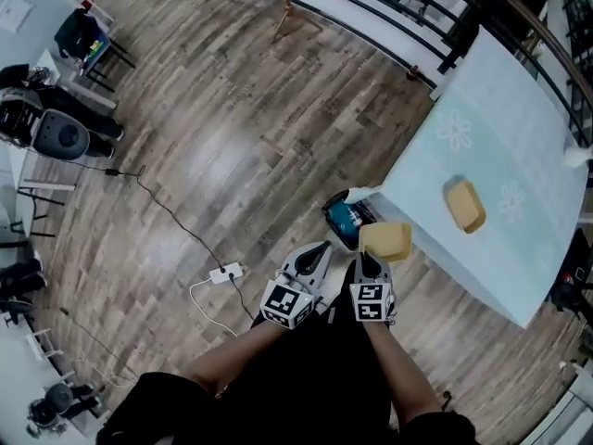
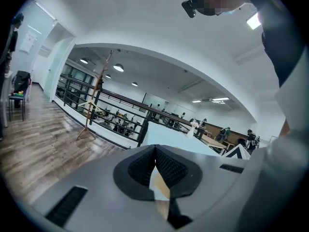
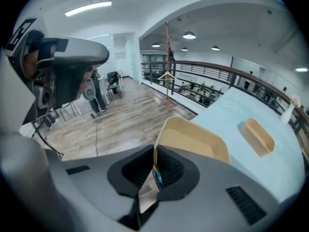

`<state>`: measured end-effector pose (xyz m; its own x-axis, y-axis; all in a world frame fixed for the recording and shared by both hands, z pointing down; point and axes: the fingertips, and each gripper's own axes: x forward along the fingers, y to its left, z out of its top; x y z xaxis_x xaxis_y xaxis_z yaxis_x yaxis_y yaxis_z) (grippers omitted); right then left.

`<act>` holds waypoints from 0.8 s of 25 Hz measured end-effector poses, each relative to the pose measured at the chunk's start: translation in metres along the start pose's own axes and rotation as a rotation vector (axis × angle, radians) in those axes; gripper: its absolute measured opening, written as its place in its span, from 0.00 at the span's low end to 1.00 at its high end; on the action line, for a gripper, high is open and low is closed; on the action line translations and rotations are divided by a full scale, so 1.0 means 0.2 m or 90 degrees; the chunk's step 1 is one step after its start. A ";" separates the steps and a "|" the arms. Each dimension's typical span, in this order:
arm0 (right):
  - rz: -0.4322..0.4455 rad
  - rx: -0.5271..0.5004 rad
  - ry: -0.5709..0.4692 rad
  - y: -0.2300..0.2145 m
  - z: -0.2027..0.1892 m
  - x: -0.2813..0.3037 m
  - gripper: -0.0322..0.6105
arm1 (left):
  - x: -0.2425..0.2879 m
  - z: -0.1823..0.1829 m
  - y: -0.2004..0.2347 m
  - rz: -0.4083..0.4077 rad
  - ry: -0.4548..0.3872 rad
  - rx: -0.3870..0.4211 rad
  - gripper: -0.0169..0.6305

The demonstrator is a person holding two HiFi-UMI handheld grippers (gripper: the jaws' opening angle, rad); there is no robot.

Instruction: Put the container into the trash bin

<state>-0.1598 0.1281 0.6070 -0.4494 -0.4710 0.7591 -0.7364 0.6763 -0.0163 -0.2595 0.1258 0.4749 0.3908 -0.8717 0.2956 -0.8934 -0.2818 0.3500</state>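
A tan, shallow container (image 1: 386,240) hangs in the air, its rim pinched by my right gripper (image 1: 372,259), which is shut on it. In the right gripper view the container (image 3: 192,140) stands up just past the jaws of the right gripper (image 3: 154,167). The trash bin (image 1: 344,221), dark with a teal inside, stands on the floor at the table's near corner, just left of and below the held container. My left gripper (image 1: 313,260) is beside the right one, its pads together with nothing between them. The left gripper (image 2: 155,162) points out over the room.
A second tan container (image 1: 465,206) lies on the light blue table (image 1: 500,128) at the right. A white power strip (image 1: 227,273) and its cables lie on the wood floor to the left. A black railing (image 1: 389,26) runs along the far side.
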 end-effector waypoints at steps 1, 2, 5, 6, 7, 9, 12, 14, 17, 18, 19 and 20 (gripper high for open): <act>-0.012 0.024 0.005 0.00 -0.01 0.02 0.12 | 0.00 -0.01 0.02 -0.009 0.007 0.007 0.04; -0.022 0.046 0.009 0.01 -0.03 0.04 0.12 | 0.00 -0.02 0.04 -0.016 0.014 0.013 0.04; -0.043 0.104 0.007 0.03 -0.07 0.13 0.12 | 0.01 -0.06 0.09 -0.039 0.037 0.024 0.04; -0.049 0.125 0.007 0.03 -0.08 0.17 0.12 | 0.03 -0.08 0.10 -0.045 0.045 0.026 0.04; -0.057 0.148 0.006 0.02 -0.09 0.22 0.12 | 0.04 -0.10 0.11 -0.051 0.051 0.027 0.04; -0.076 0.193 0.003 -0.02 -0.13 0.33 0.12 | 0.09 -0.16 0.14 -0.063 0.065 0.028 0.04; -0.090 0.245 0.007 -0.02 -0.22 0.53 0.12 | 0.10 -0.28 0.19 -0.073 0.095 0.012 0.04; -0.100 0.278 0.009 -0.05 -0.30 0.65 0.12 | 0.13 -0.37 0.21 -0.076 0.114 0.010 0.04; -0.122 0.326 0.020 -0.12 -0.41 0.79 0.12 | 0.19 -0.50 0.24 -0.081 0.134 0.010 0.04; -0.125 0.338 0.023 -0.13 -0.44 0.83 0.12 | 0.21 -0.54 0.26 -0.082 0.139 0.009 0.04; -0.127 0.348 0.025 -0.14 -0.47 0.88 0.12 | 0.22 -0.58 0.28 -0.081 0.142 0.008 0.04; -0.128 0.357 0.026 -0.15 -0.50 0.94 0.12 | 0.24 -0.61 0.31 -0.081 0.146 0.008 0.04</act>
<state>-0.1725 0.0763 0.8147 -0.2624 -0.5296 0.8066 -0.9645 0.1692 -0.2027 -0.2683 0.1154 0.6197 0.5384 -0.7161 0.4442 -0.8362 -0.3888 0.3868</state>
